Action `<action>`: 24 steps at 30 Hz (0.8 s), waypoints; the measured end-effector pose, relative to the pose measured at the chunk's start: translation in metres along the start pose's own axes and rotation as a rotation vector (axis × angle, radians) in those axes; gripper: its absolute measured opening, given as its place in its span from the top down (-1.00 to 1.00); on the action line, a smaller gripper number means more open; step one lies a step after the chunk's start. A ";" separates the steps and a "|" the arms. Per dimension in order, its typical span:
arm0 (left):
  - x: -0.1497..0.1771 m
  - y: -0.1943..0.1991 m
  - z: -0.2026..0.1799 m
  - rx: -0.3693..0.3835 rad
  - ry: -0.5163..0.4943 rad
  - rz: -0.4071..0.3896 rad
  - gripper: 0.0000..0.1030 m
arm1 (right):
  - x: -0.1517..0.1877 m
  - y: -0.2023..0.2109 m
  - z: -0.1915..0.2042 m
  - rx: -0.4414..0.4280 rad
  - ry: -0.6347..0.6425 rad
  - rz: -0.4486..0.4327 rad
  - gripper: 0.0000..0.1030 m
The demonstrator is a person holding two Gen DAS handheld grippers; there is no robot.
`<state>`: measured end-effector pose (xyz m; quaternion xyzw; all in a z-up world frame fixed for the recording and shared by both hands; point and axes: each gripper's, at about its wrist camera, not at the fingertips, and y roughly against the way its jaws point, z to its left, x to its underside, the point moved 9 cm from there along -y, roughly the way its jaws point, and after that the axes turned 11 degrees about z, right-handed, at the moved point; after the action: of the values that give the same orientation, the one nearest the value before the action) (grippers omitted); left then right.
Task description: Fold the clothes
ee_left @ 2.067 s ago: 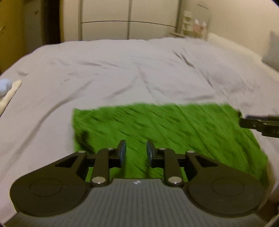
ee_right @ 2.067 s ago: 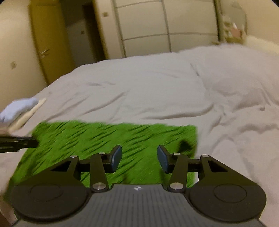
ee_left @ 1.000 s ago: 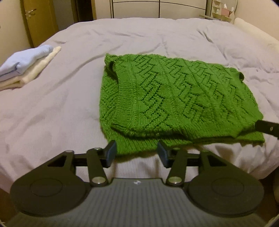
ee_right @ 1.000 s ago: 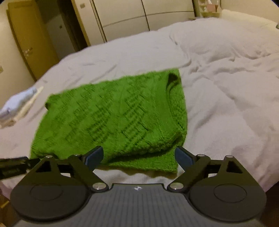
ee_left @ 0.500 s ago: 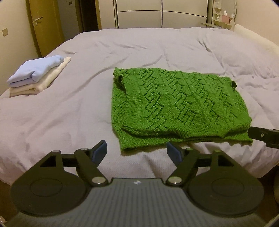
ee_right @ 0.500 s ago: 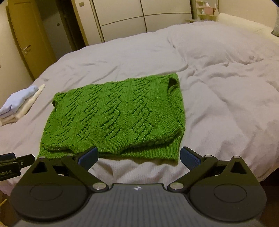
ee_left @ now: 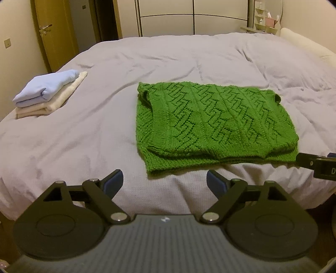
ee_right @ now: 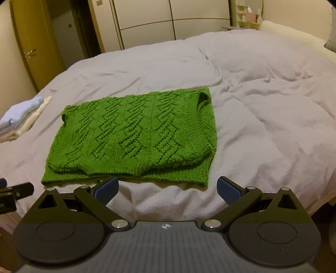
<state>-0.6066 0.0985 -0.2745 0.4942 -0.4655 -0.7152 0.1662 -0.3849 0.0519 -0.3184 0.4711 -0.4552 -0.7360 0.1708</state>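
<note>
Left wrist view: my left tool [ee_left: 164,181] hangs released, its 2 fingers spread wide, blue pads [ee_left: 111,184] facing in, nothing between them. It sits just off the near edge of the bed [ee_left: 84,130]. The green knit sweater [ee_left: 212,124] lies just beyond the fingertips, not touching them, folded flat into a rough rectangle with 2 layers showing along its near hem. My right tool pokes in at the right edge [ee_left: 317,164], close to the sweater's near right corner; contact cannot be told.

Right wrist view: my right tool [ee_right: 168,189] is also released, 2 fingers wide apart, empty. The sweater [ee_right: 136,134] lies directly ahead on the grey bed cover [ee_right: 262,117], its near hem just past the pads [ee_right: 227,190]. Left tool tip visible at the left edge [ee_right: 15,189].

Further out, left: 1 stack of folded clothes [ee_left: 48,94], pale blue over cream, well apart from the sweater. Behind the bed: wardrobe doors [ee_left: 195,17], a wooden door [ee_left: 53,31].
</note>
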 end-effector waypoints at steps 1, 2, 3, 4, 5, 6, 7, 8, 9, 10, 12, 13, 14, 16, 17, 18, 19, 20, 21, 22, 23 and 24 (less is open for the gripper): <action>0.000 0.000 -0.001 0.002 -0.002 0.002 -0.66 | 0.000 0.000 0.000 0.008 0.006 0.000 -0.99; 0.001 -0.001 -0.002 0.004 -0.005 0.004 -0.66 | 0.001 0.000 -0.001 0.012 0.008 0.000 -0.99; 0.000 -0.001 -0.003 0.006 -0.008 0.006 -0.66 | 0.001 0.000 -0.002 0.015 0.007 0.002 -0.99; 0.000 -0.002 -0.004 0.008 -0.011 0.008 -0.67 | 0.002 -0.001 -0.004 0.018 0.003 0.006 -0.99; 0.000 -0.003 -0.004 0.010 -0.012 0.011 -0.67 | 0.002 -0.002 -0.005 0.019 0.001 0.010 -0.99; 0.000 -0.004 -0.005 0.011 -0.013 0.014 -0.67 | 0.003 -0.003 -0.006 0.022 -0.002 0.014 -0.99; 0.000 -0.005 -0.005 0.012 -0.013 0.017 -0.68 | 0.003 -0.004 -0.007 0.025 -0.003 0.018 -0.99; 0.000 -0.006 -0.005 0.013 -0.014 0.019 -0.69 | 0.004 -0.005 -0.008 0.027 -0.001 0.021 -0.99; 0.000 -0.007 -0.005 0.013 -0.014 0.022 -0.69 | 0.004 -0.006 -0.008 0.029 0.001 0.024 -0.99; 0.000 -0.008 -0.005 0.014 -0.014 0.025 -0.69 | 0.004 -0.007 -0.008 0.030 0.002 0.027 -0.99; 0.001 -0.011 -0.005 0.017 -0.014 0.031 -0.70 | 0.003 -0.009 -0.007 0.035 0.007 0.031 -0.99; 0.001 -0.013 -0.005 0.019 -0.014 0.035 -0.70 | 0.003 -0.010 -0.007 0.037 0.010 0.033 -0.99; 0.001 -0.014 -0.004 0.021 -0.013 0.038 -0.70 | 0.002 -0.011 -0.007 0.039 0.013 0.036 -0.99; 0.002 -0.018 -0.003 0.026 -0.012 0.045 -0.71 | 0.001 -0.013 -0.006 0.043 0.020 0.042 -0.99; 0.002 -0.020 -0.003 0.028 -0.011 0.049 -0.71 | 0.001 -0.014 -0.005 0.045 0.024 0.045 -0.99; 0.002 -0.022 -0.002 0.030 -0.009 0.054 -0.71 | 0.001 -0.016 -0.005 0.048 0.027 0.049 -0.99; 0.003 -0.025 -0.002 0.032 -0.008 0.059 -0.71 | 0.001 -0.017 -0.004 0.050 0.029 0.054 -0.99; 0.003 -0.027 -0.001 0.033 -0.006 0.064 -0.71 | 0.001 -0.019 -0.003 0.053 0.031 0.058 -0.99; 0.003 -0.029 0.000 0.035 -0.004 0.070 -0.72 | 0.000 -0.021 -0.003 0.054 0.033 0.062 -0.99; 0.004 -0.032 0.001 0.036 -0.002 0.075 -0.72 | 0.000 -0.022 -0.003 0.056 0.035 0.067 -0.99; 0.004 -0.034 0.002 0.038 0.000 0.079 -0.73 | 0.000 -0.024 -0.003 0.057 0.037 0.071 -0.99; 0.005 -0.036 0.003 0.039 0.002 0.084 -0.73 | 0.000 -0.026 -0.003 0.058 0.038 0.076 -0.99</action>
<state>-0.6028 0.1151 -0.3070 0.4782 -0.4996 -0.6977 0.1868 -0.3779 0.0645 -0.3405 0.4722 -0.4906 -0.7063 0.1936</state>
